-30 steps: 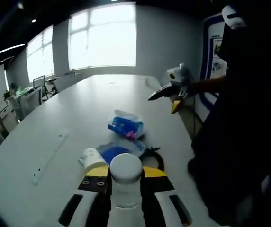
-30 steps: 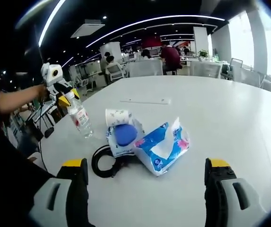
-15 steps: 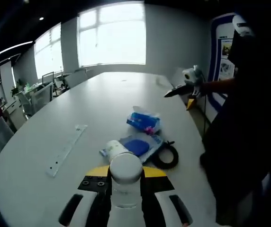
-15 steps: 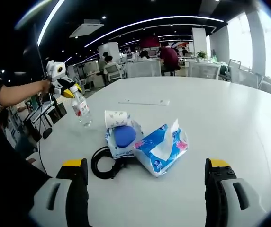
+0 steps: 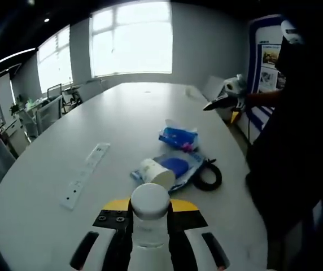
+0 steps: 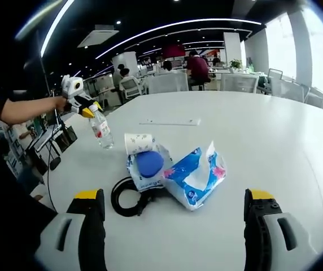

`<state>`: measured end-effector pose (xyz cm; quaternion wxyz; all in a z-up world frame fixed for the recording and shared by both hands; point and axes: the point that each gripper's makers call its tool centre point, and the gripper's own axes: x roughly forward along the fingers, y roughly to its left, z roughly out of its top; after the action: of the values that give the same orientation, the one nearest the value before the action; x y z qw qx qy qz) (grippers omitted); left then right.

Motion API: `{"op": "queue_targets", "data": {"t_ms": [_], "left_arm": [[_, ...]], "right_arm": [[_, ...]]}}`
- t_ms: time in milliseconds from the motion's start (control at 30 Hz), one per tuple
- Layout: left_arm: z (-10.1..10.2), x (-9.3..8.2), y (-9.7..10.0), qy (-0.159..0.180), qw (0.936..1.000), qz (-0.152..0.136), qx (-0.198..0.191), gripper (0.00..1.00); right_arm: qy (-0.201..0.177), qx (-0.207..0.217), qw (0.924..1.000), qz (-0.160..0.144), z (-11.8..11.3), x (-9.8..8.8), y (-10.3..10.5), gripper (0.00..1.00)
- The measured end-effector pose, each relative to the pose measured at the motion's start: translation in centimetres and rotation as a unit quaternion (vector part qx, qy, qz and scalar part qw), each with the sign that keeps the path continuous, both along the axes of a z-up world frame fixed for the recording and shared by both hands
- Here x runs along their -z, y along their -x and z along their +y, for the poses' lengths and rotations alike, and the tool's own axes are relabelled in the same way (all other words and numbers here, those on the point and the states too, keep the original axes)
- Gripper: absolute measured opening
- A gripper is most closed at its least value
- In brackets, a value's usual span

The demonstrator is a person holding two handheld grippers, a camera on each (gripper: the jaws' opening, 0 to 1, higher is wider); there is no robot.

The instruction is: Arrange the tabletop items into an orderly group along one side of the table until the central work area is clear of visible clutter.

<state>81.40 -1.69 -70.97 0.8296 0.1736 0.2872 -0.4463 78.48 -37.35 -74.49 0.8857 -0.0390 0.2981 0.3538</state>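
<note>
My left gripper [image 5: 150, 210] is shut on the white cap of a clear water bottle [image 5: 149, 199]. In the right gripper view that bottle [image 6: 101, 131] stands upright near the table's left edge, the left gripper [image 6: 81, 104] gripping its top. Whether its base touches the table I cannot tell. My right gripper [image 6: 173, 228] is open with nothing between its jaws, hovering short of a cluster: a paper cup [image 6: 139, 143], a blue-lidded wipes pack [image 6: 148, 164], a blue tissue pack [image 6: 196, 176] and a black coiled cable [image 6: 127, 196]. From the left gripper view, the right gripper [image 5: 222, 102] hangs beyond the table's edge.
A white power strip [image 6: 170, 121] lies flat farther out on the white oval table [image 6: 263, 141]. Office chairs and seated people are behind it. In the left gripper view the person's dark clothes [image 5: 297, 147] stand along the table's right edge.
The left gripper has carried the bottle a little farther along the table edge, toward the cup. The right gripper has stayed open and nearly still. The cluster has not moved.
</note>
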Motion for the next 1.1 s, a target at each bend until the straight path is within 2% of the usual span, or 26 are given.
{"op": "queue_targets", "data": {"t_ms": [133,567,833,933,1100], "left_arm": [[1.0,0.5,-0.6,-0.002,1.0000,0.005,0.001,0.19],[0.9,1.6,-1.3,-0.005,0.9994,0.009,0.032,0.19],[0.8,1.9,-2.0,0.001,0.9995,0.000,0.033,0.20],[1.3,1.7,-2.0,0.009,0.9995,0.000,0.030,0.20],[1.0,1.6,-1.9,0.011,0.9996,0.005,0.025,0.21]], "right_arm": [[0.003,0.007,1.0000,-0.001,0.1,-0.1,-0.1,0.99],[0.014,0.021,0.9997,0.007,-0.2,0.4,-0.4,0.99],[0.022,0.015,0.9996,0.013,0.1,0.8,-0.7,0.99],[0.022,0.014,0.9996,0.014,0.2,0.9,-0.8,0.99],[0.021,0.012,0.9996,0.016,0.2,1.2,-0.9,0.99]]}}
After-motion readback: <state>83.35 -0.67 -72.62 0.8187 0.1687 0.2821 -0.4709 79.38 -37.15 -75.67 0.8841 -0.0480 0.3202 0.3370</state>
